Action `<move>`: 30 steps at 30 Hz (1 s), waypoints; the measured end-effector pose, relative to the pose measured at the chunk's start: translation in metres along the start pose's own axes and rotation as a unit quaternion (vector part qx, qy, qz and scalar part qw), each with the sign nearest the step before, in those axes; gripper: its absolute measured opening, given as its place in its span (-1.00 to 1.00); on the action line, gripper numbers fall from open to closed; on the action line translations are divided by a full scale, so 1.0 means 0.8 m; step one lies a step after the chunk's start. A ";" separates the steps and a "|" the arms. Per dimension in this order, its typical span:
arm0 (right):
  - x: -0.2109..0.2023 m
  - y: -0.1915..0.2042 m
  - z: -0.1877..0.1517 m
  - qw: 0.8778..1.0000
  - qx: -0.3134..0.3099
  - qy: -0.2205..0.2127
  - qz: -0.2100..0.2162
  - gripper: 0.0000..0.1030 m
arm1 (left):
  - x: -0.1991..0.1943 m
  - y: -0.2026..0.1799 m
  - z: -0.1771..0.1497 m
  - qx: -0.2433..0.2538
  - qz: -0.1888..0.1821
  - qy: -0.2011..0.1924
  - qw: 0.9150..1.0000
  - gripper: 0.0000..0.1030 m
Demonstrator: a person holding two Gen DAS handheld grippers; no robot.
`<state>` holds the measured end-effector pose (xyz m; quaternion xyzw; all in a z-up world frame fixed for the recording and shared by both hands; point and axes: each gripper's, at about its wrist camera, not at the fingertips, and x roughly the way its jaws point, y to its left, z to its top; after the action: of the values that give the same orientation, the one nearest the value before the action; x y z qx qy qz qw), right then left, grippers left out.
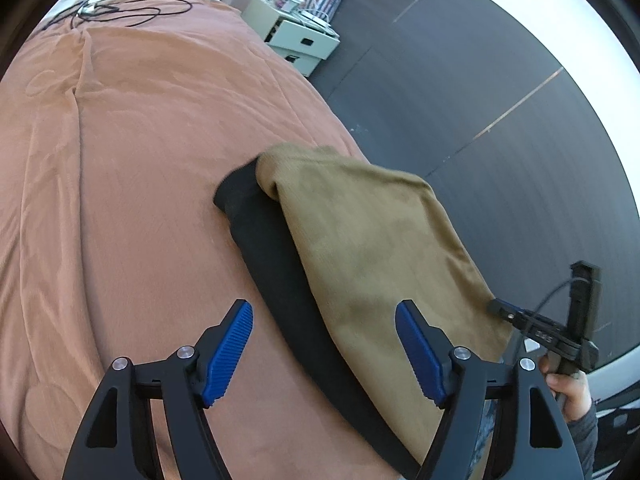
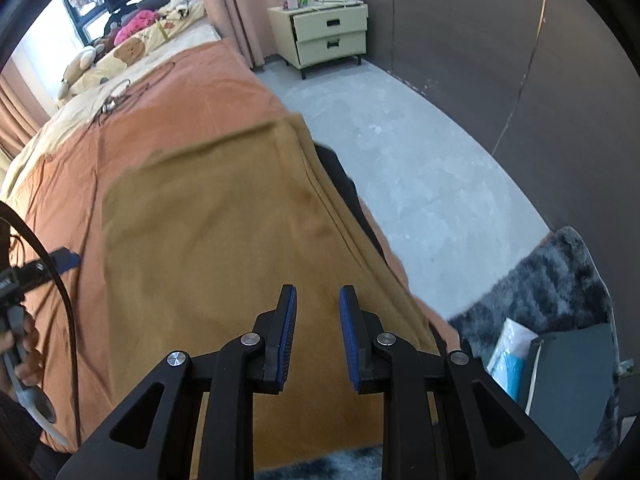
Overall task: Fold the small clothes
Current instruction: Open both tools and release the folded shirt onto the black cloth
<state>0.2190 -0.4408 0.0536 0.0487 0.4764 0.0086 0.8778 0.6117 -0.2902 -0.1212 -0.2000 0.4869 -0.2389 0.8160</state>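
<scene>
Step in hand: between folds. The tan garment [image 2: 240, 240] lies flat over a black garment [image 1: 280, 264] at the bed's [image 1: 120, 160] right edge. Left tool [image 1: 324, 348] stands apart, empty; right tool [image 2: 318, 336] narrowly apart, gripping nothing. Next: regrasp an edge squarely.
</scene>
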 end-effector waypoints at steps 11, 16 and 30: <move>-0.003 -0.041 -0.008 0.991 0.118 -0.062 -0.015 -0.63 | -0.019 -0.011 -0.030 0.005 0.001 0.007 1.000 0.46; -0.029 -0.039 -0.036 0.991 0.116 -0.071 -0.009 -0.63 | -0.029 -0.011 -0.030 0.000 0.006 0.003 1.000 0.46; -0.138 0.012 -0.107 0.991 0.060 -0.119 -0.018 0.66 | -0.129 -0.043 -0.038 0.043 0.017 -0.047 0.998 1.00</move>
<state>0.0877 -0.4311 0.1001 0.0936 0.3686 -0.0421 0.9239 0.5352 -0.2603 -0.0431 -0.1677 0.4406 -0.2354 0.8499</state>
